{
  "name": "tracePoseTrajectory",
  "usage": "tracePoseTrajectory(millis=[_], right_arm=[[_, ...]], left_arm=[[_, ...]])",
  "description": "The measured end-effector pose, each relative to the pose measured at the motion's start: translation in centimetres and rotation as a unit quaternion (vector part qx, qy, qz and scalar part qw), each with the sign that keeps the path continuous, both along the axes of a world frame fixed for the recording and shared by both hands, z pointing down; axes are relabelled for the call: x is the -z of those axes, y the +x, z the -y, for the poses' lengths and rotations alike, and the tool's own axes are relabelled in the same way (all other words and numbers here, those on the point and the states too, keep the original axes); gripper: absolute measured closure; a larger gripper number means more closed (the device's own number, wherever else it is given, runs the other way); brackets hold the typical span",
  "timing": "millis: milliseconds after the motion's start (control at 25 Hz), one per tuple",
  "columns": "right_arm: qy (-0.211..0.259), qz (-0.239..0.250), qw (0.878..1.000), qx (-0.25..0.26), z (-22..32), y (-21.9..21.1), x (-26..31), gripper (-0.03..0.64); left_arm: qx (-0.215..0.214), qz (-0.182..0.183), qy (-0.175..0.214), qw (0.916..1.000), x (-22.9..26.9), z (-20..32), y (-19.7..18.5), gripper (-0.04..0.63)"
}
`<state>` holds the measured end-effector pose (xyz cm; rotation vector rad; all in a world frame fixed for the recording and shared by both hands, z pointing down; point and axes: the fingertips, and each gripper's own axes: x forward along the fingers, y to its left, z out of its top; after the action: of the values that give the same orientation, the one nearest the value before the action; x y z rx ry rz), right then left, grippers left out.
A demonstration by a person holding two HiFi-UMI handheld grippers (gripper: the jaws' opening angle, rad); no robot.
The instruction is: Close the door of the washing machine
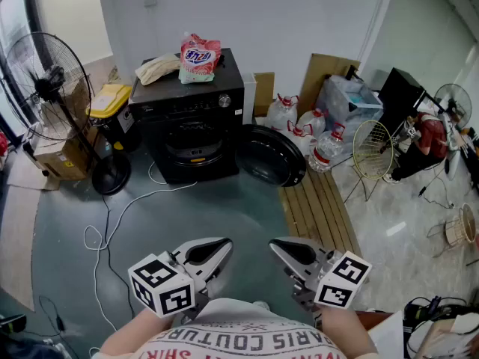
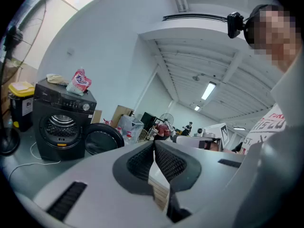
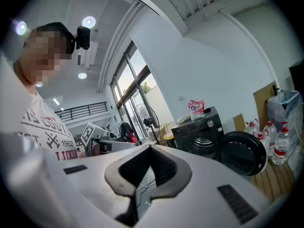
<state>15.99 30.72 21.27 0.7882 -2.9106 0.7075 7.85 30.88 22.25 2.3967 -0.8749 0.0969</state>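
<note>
The black front-loading washing machine point(image 1: 191, 118) stands against the far wall, drum exposed. Its round door point(image 1: 269, 155) hangs wide open to the right, down near the floor. Both grippers are held close to my body, well short of the machine. My left gripper point(image 1: 224, 244) is shut with nothing in it, and so is my right gripper point(image 1: 275, 244). The left gripper view has the machine point(image 2: 61, 122) and door point(image 2: 100, 139) far beyond the shut tips point(image 2: 154, 144). In the right gripper view the machine point(image 3: 199, 134) and door point(image 3: 244, 152) lie past the shut tips point(image 3: 150, 148).
On the machine lie a pink detergent bag point(image 1: 199, 57) and a cloth point(image 1: 159, 68). A standing fan point(image 1: 45, 88) and yellow bin point(image 1: 108, 99) are at the left. Water bottles point(image 1: 307, 129) and a wooden pallet point(image 1: 318, 208) are at the right. A white cable point(image 1: 112, 223) trails across the floor.
</note>
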Motion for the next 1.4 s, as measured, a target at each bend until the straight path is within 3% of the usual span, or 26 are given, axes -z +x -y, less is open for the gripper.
tracePoseTrajectory(millis=[400, 720, 1160, 1400], right_arm=[[-0.022, -0.004, 1.000, -0.017, -0.3, -3.3, -3.3, 0.595], [-0.030, 0.001, 0.999, -0.035, 2.3, -2.5, -4.0, 0.594], [-0.053, 0.036, 0.998, -0.016, 13.6, 2.0, -5.9, 0.594], [-0.076, 0.041, 0.996, -0.012, 21.4, 8.0, -7.3, 0.594]], left_arm=[[-0.010, -0.005, -0.017, 0.9998, -3.1, 0.4, -3.5, 0.563], [-0.013, -0.006, -0.025, 0.9996, -4.3, 3.3, -3.6, 0.562], [0.011, 0.031, -0.053, 0.9980, -6.3, 13.2, 0.8, 0.563], [0.015, 0.039, -0.087, 0.9954, -8.3, 21.5, 6.7, 0.562]])
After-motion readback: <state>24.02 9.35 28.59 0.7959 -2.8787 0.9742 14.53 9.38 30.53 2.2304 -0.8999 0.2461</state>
